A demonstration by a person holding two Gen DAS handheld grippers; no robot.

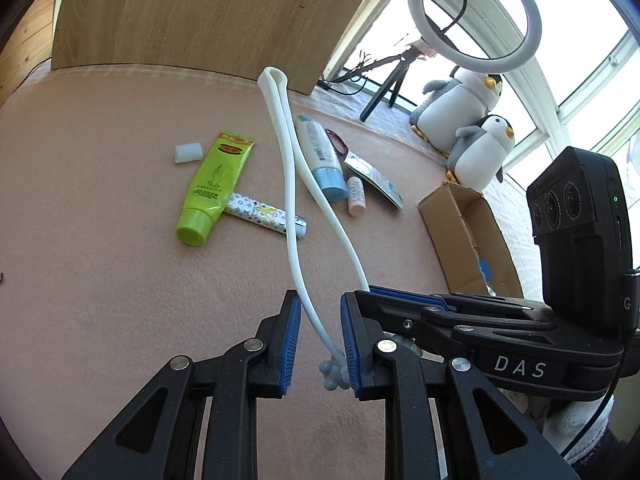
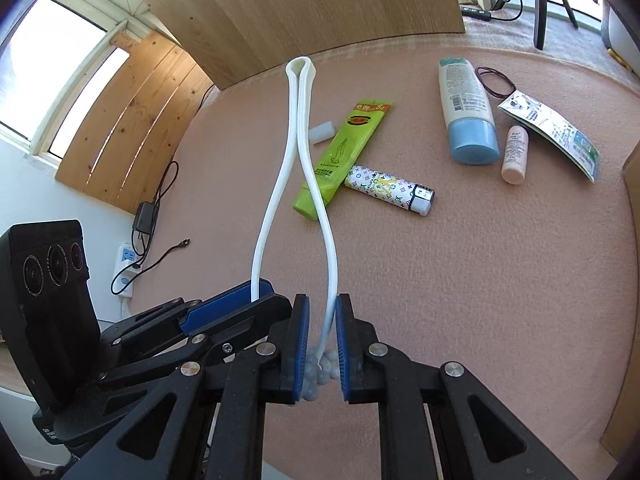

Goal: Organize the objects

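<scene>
Both tongs are working one thing between them: a long white flexible strap (image 2: 298,148) folded double, its two ends tipped with clusters of pale beads (image 2: 318,372). The right tongs (image 2: 322,350) are clamped on one leg of it just above the beads, the blue pads pressing it from both sides. The left tongs (image 1: 320,344) stand only narrowly apart around the other leg; the strap lies against one pad, and from these views I cannot tell whether it is truly pinched. Holding the two ends side by side lets the fold (image 1: 273,76) stand out in front, clear of the table, which looks like the way to keep the strap tidy and doubled before it is put away.

Beyond the tongs the table (image 1: 100,280) is covered in a pinkish felt-like cloth. On it lie a yellow-green tube (image 1: 212,188) with a patterned lighter (image 1: 266,214) touching it, and a small white block (image 1: 187,153) just beside the tube. Farther off are a white bottle with a blue cap (image 1: 322,158), a small peach bottle (image 1: 356,196), a dark hair tie (image 2: 496,80) and a printed sachet (image 2: 550,132).

An open cardboard box (image 1: 464,236) sits at the table edge, a likely place for things to go. Behind are a wood-grain panel (image 1: 192,12), two penguin plush toys (image 1: 476,132), a ring light (image 1: 474,14) and bright windows.
</scene>
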